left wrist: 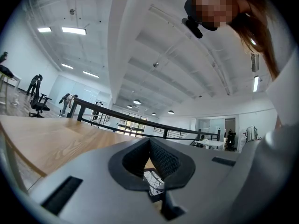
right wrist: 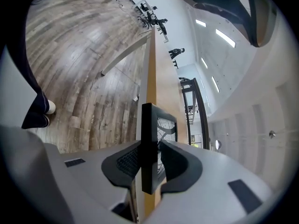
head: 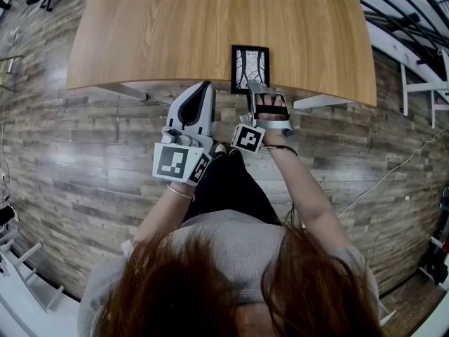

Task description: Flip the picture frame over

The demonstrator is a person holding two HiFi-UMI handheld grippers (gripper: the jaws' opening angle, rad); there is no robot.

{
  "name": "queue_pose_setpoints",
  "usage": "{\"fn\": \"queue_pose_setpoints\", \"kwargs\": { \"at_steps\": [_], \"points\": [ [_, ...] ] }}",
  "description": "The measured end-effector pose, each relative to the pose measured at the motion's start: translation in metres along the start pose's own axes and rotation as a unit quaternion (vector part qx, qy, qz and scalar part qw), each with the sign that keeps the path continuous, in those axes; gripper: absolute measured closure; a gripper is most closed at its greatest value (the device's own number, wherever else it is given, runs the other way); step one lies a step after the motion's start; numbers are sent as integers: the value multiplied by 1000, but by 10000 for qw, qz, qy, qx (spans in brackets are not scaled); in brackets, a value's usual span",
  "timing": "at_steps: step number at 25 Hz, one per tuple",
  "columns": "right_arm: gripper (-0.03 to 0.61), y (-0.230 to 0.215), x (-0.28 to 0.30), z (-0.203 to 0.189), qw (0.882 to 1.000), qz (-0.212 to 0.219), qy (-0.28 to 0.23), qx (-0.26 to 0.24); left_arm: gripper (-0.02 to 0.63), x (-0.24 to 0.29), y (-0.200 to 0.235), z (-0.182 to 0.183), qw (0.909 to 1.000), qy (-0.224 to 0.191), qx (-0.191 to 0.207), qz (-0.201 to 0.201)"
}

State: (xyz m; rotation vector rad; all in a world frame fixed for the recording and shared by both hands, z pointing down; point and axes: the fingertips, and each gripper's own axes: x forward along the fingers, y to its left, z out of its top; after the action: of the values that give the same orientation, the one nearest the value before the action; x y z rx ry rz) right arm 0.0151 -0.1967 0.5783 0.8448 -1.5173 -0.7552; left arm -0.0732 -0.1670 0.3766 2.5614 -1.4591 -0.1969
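The black picture frame point(head: 250, 69) lies flat, picture side up, at the near edge of the wooden table point(head: 210, 27), its near end just over that edge. My right gripper point(head: 255, 86) reaches that end from below the edge. In the right gripper view the frame's dark edge point(right wrist: 146, 139) stands between the jaws of the right gripper point(right wrist: 150, 146), with a thin gap on the picture side, so the pads do not press it. My left gripper point(head: 208, 85) is shut and empty just left of the frame. The left gripper view shows the left gripper point(left wrist: 150, 141) with the frame point(left wrist: 154, 181) below it.
The table's front edge point(right wrist: 150, 69) runs across in front of both grippers, with a white leg bracket point(head: 319, 102) under it at the right. Wood-plank floor point(head: 84, 153) lies below. Office chairs point(left wrist: 38, 101) and a dark railing point(left wrist: 107, 115) stand far behind the table.
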Motion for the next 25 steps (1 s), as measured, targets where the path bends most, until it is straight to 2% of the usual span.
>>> {"fn": "queue_pose_setpoints", "kwargs": {
  "at_steps": [5, 7, 9, 11, 16, 20, 22, 25],
  "points": [
    [475, -1, -1, 1, 9999, 45, -106, 114, 609, -1, -4, 0, 10000, 5, 3, -30],
    [437, -1, -1, -2, 9999, 24, -115, 101, 607, 0, -6, 2, 10000, -10, 38, -38],
    [363, -3, -2, -4, 9998, -70, -158, 37, 609, 1, -6, 3, 10000, -17, 78, -27],
    [320, -6, -5, -1, 9994, -86, -293, 162, 607, 1, -3, 3, 10000, -8, 97, -3],
    [311, -13, -18, 0, 9978, -93, -405, 508, 609, 6, -2, 0, 9999, 39, 116, 28],
    [311, -26, -35, -1, 9942, -104, -521, 936, 607, 11, 0, 3, 9999, 6, 146, 82],
    [313, -36, -50, -2, 9895, -166, -599, 1304, 607, 11, 0, 7, 9998, -31, 162, 102],
    [313, -67, -76, -4, 9726, -310, -878, 2132, 607, 10, 0, 10, 9997, -72, 195, 123]
  ]
}}
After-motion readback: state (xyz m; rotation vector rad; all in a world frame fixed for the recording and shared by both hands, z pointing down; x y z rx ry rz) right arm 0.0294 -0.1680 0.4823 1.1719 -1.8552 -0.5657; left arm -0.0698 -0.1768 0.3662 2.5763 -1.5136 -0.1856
